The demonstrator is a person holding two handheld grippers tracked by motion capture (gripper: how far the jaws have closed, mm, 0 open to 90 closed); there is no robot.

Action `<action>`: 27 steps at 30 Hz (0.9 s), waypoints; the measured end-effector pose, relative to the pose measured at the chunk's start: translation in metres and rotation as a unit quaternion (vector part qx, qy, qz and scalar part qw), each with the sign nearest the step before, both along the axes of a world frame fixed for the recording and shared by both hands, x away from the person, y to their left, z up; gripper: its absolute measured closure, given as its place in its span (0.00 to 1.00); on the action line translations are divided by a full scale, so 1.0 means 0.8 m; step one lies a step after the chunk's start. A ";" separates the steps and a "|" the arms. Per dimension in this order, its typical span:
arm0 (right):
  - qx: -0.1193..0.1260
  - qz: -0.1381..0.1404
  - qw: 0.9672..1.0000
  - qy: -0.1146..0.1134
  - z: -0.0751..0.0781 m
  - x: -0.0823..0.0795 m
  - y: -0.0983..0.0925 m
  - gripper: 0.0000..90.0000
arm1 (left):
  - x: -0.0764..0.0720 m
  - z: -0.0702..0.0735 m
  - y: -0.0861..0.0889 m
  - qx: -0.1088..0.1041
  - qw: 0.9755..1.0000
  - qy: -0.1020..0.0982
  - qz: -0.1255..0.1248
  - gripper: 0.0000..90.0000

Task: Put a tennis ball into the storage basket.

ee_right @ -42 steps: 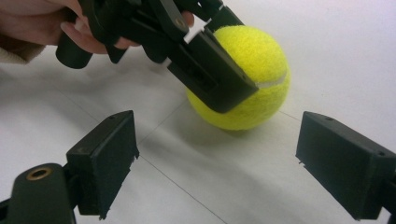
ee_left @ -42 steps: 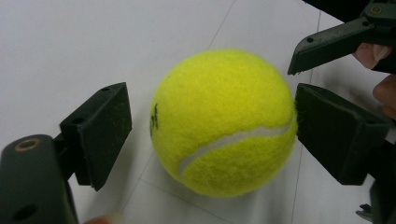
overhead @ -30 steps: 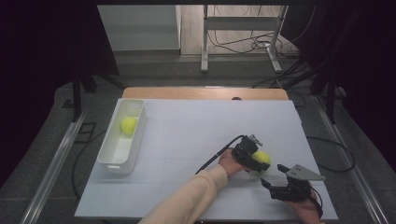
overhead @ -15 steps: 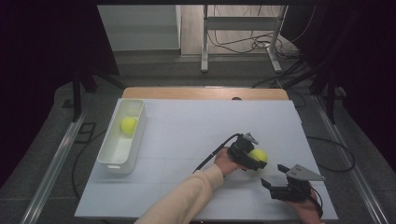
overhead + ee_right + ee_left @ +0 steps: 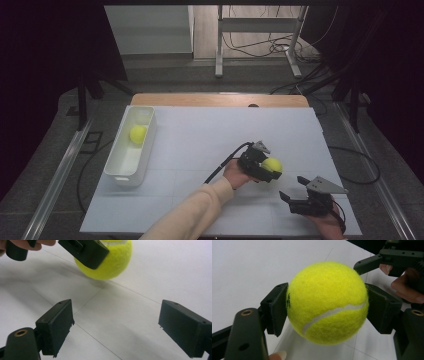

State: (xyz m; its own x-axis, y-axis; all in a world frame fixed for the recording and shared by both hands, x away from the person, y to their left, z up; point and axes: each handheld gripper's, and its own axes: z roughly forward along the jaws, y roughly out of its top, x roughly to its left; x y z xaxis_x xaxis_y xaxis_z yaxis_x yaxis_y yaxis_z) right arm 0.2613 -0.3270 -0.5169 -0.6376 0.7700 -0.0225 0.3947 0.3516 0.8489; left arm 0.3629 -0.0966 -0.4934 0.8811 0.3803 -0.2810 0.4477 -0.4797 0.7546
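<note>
Two tennis balls, one in left claw (image 5: 270, 169), one in bin (image 5: 131, 150)

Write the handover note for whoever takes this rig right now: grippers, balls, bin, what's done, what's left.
Left gripper: shut on a tennis ball, pads pressing both sides, held at the table's right front.
Right gripper: open, nothing between its jaws, low over the white table just right of the ball.
White bin: at the table's left edge, with a second tennis ball inside near its far end.
Done: one ball binned, the other gripped.
Left, most likely: carry the held ball across to the bin and release it there.
</note>
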 end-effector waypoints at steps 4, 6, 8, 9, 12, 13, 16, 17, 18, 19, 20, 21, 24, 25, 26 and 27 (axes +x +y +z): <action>0.000 0.000 1.000 0.000 0.000 0.000 0.000 0.15 | -0.002 0.004 0.006 -0.003 1.000 -0.004 0.001 0.30; 0.000 -0.001 1.000 0.000 0.000 0.000 0.000 0.15 | -0.003 0.005 0.009 -0.002 1.000 -0.008 0.000 0.30; 0.000 -0.001 1.000 0.000 0.000 0.000 0.000 0.15 | -0.003 0.006 0.010 -0.001 1.000 -0.009 0.001 0.30; 0.000 -0.001 1.000 -0.001 0.000 0.000 -0.001 0.15 | -0.003 0.006 0.012 -0.001 1.000 -0.010 0.004 0.30; 0.000 -0.001 1.000 0.000 0.000 0.000 0.000 0.15 | -0.004 0.007 0.017 -0.001 1.000 -0.012 0.008 0.30; 0.000 -0.001 1.000 0.000 0.000 0.000 0.000 0.15 | -0.004 0.007 0.018 -0.001 1.000 -0.013 0.008 0.30; 0.000 -0.001 1.000 0.000 0.000 0.000 0.000 0.15 | -0.004 0.008 0.023 0.001 1.000 -0.015 0.010 0.30; 0.000 -0.001 1.000 -0.001 0.000 0.000 -0.001 0.15 | -0.004 0.008 0.025 0.000 1.000 -0.015 0.011 0.30; -0.001 -0.001 1.000 -0.001 0.000 0.000 -0.001 0.15 | -0.004 0.008 0.025 0.000 1.000 -0.015 0.011 0.30; -0.001 -0.001 1.000 -0.001 0.000 0.000 -0.001 0.15 | -0.004 0.009 0.027 -0.001 1.000 -0.016 0.012 0.30; -0.001 -0.002 1.000 -0.001 0.000 0.000 -0.001 0.15 | -0.004 0.009 0.028 -0.002 1.000 -0.016 0.014 0.30; -0.001 -0.001 1.000 -0.001 0.000 0.000 -0.001 0.15 | -0.004 0.010 0.030 -0.002 1.000 -0.017 0.014 0.30; -0.001 -0.001 1.000 0.000 0.000 0.000 0.000 0.15 | -0.006 0.014 0.034 -0.004 1.000 -0.019 0.016 0.30; -0.001 -0.001 1.000 0.000 0.000 0.000 0.000 0.15 | -0.007 0.015 0.036 -0.005 1.000 -0.020 0.016 0.30; -0.001 -0.001 1.000 0.000 0.000 0.000 0.000 0.15 | -0.007 0.015 0.036 -0.006 1.000 -0.020 0.017 0.30; -0.001 -0.001 1.000 0.000 0.000 0.000 0.000 0.15 | -0.008 0.017 0.039 -0.006 1.000 -0.022 0.017 0.30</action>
